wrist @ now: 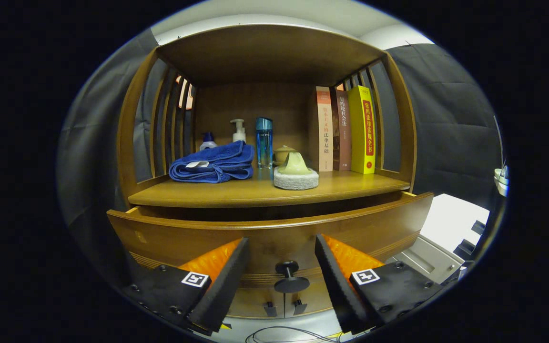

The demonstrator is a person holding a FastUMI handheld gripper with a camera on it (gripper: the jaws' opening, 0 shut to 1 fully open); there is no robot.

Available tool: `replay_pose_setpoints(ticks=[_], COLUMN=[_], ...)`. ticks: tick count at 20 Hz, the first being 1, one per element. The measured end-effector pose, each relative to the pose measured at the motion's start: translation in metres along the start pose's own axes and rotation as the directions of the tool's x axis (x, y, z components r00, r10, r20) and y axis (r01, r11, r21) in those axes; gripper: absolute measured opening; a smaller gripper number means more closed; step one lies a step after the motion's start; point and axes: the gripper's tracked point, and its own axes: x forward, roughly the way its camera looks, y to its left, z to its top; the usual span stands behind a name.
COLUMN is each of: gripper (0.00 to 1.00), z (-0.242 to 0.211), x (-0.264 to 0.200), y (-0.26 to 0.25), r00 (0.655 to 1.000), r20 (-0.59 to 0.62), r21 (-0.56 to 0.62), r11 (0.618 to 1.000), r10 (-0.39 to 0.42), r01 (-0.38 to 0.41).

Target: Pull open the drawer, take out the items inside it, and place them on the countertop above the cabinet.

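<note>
1. We see the drawer (274, 228) pulled partly out under the countertop (265, 193), its dark knob (289, 276) between our fingers; its inside is hidden.
2. Our gripper (281, 267) stands wide open, fingers either side of the knob, touching nothing.
3. We judge the drawer stiff, fairly heavy wood, smooth and varnished; the small round knob is the one firm hold, likely slippery.
4. On the countertop sit a soft folded blue towel (212, 164), a white round sponge (296, 178), bottles (263, 140) and upright books (346, 131), leaving bare wood in front.
</note>
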Motion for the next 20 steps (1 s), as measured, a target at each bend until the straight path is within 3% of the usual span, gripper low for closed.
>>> replay_pose_setpoints(ticks=[20], gripper=[0.94], z=[-0.003], x=[0.046], y=[0.003], r00=[0.999], r20=[-0.032], r21=[0.034], r11=[0.999], r10=[-0.018], r01=[0.02])
